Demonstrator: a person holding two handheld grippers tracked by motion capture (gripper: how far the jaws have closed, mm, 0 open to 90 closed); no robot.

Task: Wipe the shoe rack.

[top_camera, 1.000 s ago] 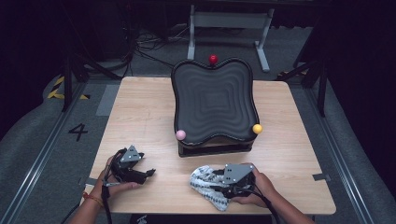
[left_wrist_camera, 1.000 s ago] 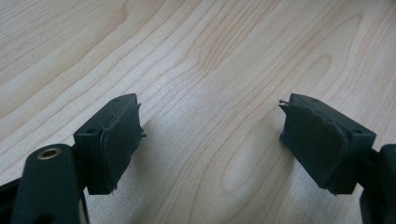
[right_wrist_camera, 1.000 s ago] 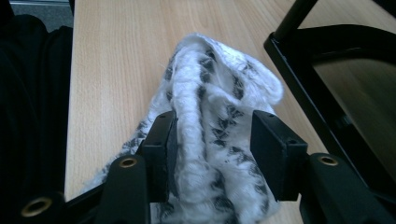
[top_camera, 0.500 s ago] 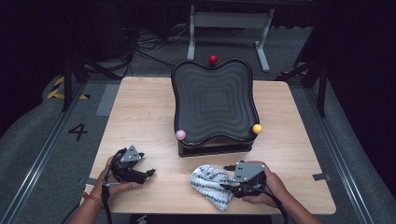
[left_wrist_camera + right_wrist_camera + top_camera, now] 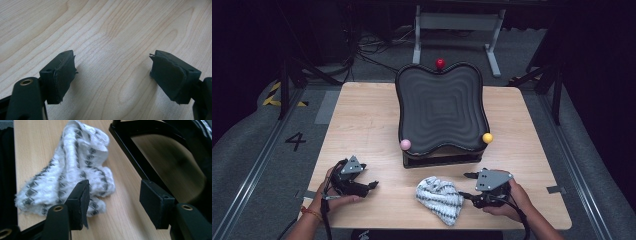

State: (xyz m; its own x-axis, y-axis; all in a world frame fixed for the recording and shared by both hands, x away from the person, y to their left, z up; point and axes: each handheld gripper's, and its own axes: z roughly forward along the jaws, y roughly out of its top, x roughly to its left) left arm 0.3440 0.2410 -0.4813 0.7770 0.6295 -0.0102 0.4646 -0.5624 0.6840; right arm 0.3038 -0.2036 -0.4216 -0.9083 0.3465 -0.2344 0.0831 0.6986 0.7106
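Lying crumpled on table [image 5: 362,125], cloth [image 5: 439,199] sitting free beside right gripper [image 5: 113,202], jaws just been opening, nothing between. Left gripper [image 5: 112,75] gaping, empty. Risk: trailing cable possibly snagging cloth, dragging it off edge.

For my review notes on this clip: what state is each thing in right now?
Cloth: crumpled, lying loose on the table, not gripped.
Right gripper: jaws have just been opening, nothing between them, cloth just beyond.
Left gripper: open, empty, over bare wood.
Tray: tilted on its stand, nothing in it.
Balls: pink, yellow, red, at tray's rim.
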